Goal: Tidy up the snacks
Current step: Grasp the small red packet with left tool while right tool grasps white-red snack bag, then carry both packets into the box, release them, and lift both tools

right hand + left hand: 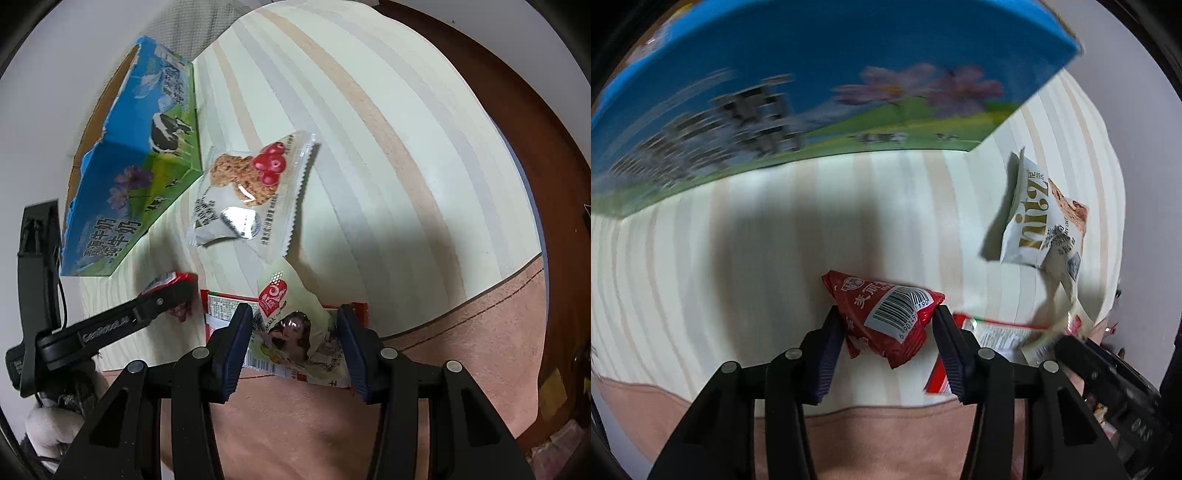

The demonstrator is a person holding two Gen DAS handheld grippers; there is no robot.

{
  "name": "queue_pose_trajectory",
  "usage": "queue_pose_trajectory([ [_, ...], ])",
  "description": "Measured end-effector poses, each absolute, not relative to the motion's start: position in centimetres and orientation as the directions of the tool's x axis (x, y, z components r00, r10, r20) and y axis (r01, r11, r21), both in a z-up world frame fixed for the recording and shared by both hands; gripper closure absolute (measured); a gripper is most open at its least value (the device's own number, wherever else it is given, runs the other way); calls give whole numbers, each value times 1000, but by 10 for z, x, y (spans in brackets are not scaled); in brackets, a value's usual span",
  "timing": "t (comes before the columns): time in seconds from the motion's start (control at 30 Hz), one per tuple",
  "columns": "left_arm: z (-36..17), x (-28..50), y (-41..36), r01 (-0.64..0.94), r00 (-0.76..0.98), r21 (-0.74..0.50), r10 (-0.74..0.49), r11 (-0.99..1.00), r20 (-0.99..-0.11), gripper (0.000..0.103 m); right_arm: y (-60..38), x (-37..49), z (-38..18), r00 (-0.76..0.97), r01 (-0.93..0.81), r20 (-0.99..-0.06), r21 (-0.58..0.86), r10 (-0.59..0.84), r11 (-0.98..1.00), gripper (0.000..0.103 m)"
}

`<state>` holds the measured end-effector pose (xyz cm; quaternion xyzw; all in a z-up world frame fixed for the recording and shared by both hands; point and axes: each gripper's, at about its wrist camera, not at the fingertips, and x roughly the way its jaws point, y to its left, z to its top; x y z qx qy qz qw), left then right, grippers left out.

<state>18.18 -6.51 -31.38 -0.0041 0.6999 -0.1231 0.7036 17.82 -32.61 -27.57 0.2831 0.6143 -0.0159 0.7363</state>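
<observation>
The left gripper [886,328] has its two fingers on either side of a red snack pack [886,317], and both fingers press on it, so it is grasping the pack. The red pack is a pointy, puffy shape with a white barcode label on top. Its long way runs from side to side between the fingers, and one pointy end sticks out past the right finger. It sits low over the striped cloth [738,229], near the front edge. The right gripper [295,332] grips a pale green snack bag [291,325] between its fingers. This bag has a red round mark near the top and a picture of a woman lower down. Its long way points forward and away from the gripper, with its tip leaning toward the middle of the cloth. Under it lies a flat red and white packet [221,306]. Just past the green bag lies a white cookie bag [251,192] with red berries on it, slanted, with its zigzag edge to the right. A blue milk box [129,177] with a cow and purple flowers stands to the left, open at the top.
</observation>
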Motion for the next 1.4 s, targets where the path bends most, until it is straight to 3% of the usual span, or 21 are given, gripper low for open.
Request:
queue_pose_trajectory([
  [0.27, -303, 151, -21, 119, 20, -187, -191, 975, -981, 58, -303, 193, -282, 195, 321, -918, 393, 346, 862, 59],
  [0.4, -320, 145, -7, 87, -4, -187, -187, 979, -982, 58, -291, 206, -290, 154, 314, -932, 360, 327, 878, 51],
  [0.53, -335, 141, 5, 69, -14, -192, -191, 979, -981, 58, -264, 214, -292, 121, 237, -956, 289, 267, 928, 36],
  [0.67, -342, 142, 6, 65, -13, -194, -193, 979, -981, 58, -246, 213, -294, 121, 159, -975, 203, 185, 966, 37],
  [0.7, -341, 145, 3, 66, -13, -193, -192, 979, -981, 58, -244, 213, -294, 128, 150, -978, 184, 165, 972, 47],
  [1.07, -296, 157, -15, 120, 34, -183, -189, 976, -981, 58, -249, 202, -271, 217, 148, -959, 217, 182, 965, 47],
  [1.4, -222, 158, -14, 148, 119, -277, -295, 949, -948, 58, -243, 195, -195, 328, 77, -909, 299, 259, 951, 47],
])
